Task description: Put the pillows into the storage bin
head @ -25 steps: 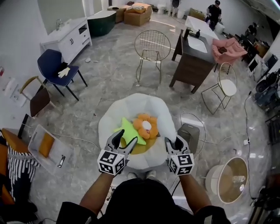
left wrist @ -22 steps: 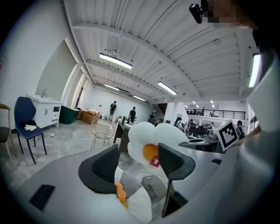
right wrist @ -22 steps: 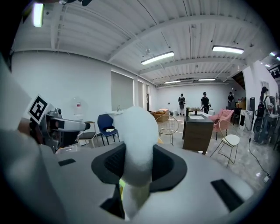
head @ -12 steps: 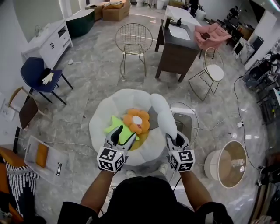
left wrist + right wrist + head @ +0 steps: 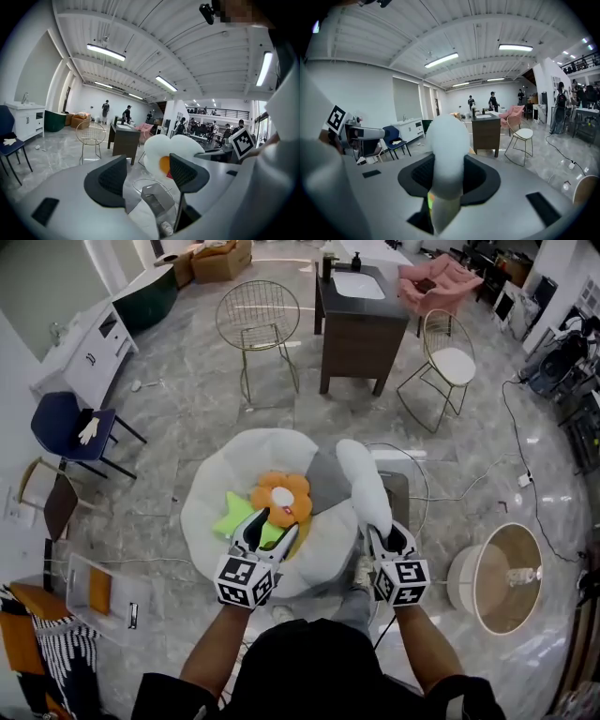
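My right gripper (image 5: 386,538) is shut on the lower end of a long white pillow (image 5: 364,486), which stands up from the jaws over the right side of a round white seat (image 5: 211,486). In the right gripper view the white pillow (image 5: 446,140) fills the gap between the pads. From the left gripper view the same pillow (image 5: 165,149) shows an orange centre. On the seat lie an orange flower pillow (image 5: 281,499) and a green star pillow (image 5: 232,519). My left gripper (image 5: 272,527) hangs open just over the star pillow, holding nothing. A clear storage bin (image 5: 120,573) sits on the floor at the lower left.
An orange item (image 5: 98,590) lies in the bin. A round basket (image 5: 495,579) stands at the right, a grey box (image 5: 401,491) and a looped cable (image 5: 412,465) beside the seat. Behind are a wire chair (image 5: 255,324), a dark vanity (image 5: 360,317) and a blue chair (image 5: 70,426).
The white pillow has come up off the seat's right side in my right gripper and now stands upright. Both grippers have shifted over the seat's front edge; the left stays open.
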`<action>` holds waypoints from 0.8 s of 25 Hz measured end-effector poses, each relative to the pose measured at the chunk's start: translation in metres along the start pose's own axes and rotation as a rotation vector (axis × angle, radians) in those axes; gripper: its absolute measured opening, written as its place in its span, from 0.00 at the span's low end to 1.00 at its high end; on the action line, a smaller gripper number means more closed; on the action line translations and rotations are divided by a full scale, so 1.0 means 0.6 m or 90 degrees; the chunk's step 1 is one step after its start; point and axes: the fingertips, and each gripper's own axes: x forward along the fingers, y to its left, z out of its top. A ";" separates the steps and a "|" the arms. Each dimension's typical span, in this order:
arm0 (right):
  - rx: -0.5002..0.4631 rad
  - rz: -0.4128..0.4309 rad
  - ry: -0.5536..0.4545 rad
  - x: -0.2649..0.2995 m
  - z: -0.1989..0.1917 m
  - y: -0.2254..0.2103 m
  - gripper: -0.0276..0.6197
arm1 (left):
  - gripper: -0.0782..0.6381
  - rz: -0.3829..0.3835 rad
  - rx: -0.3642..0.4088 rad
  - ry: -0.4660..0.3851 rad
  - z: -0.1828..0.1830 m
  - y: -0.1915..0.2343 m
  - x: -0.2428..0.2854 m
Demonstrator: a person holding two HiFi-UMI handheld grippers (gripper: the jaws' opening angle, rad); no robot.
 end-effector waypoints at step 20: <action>0.127 0.049 0.164 0.219 -0.256 -0.358 0.26 | 0.53 0.035 -0.077 0.182 -0.241 -0.119 0.391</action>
